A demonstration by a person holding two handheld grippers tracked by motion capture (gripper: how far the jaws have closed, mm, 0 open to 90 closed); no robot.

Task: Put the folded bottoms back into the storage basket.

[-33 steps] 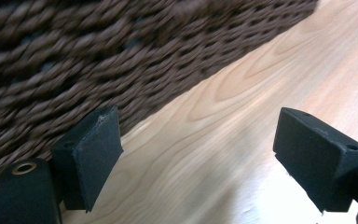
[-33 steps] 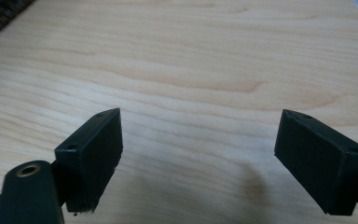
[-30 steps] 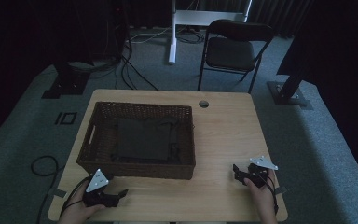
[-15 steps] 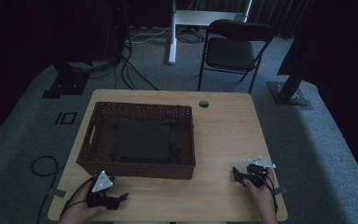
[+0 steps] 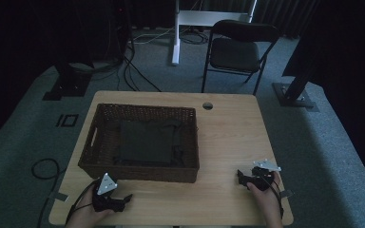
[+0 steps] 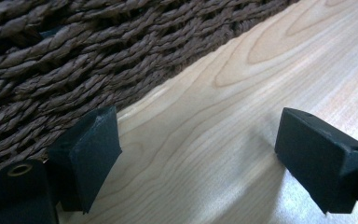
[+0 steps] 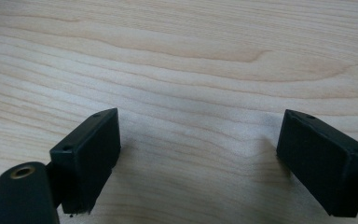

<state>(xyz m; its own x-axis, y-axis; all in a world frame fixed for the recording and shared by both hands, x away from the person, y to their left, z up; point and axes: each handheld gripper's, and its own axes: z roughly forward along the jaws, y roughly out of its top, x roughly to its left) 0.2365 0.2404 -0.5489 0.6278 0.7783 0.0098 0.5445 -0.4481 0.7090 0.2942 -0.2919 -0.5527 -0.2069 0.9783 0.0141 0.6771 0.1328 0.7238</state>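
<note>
Holding folded dark cloth: wicker basket on table; left hand-held gripper, right hand-held gripper both gaping, empty.

— What carries everything here?
— A light wooden table with a round hole near its far edge.
— And what lies on it?
— A dark woven basket on the left half, a folded dark cloth inside it. The left gripper and right gripper rest near the front edge, jaws spread.
</note>
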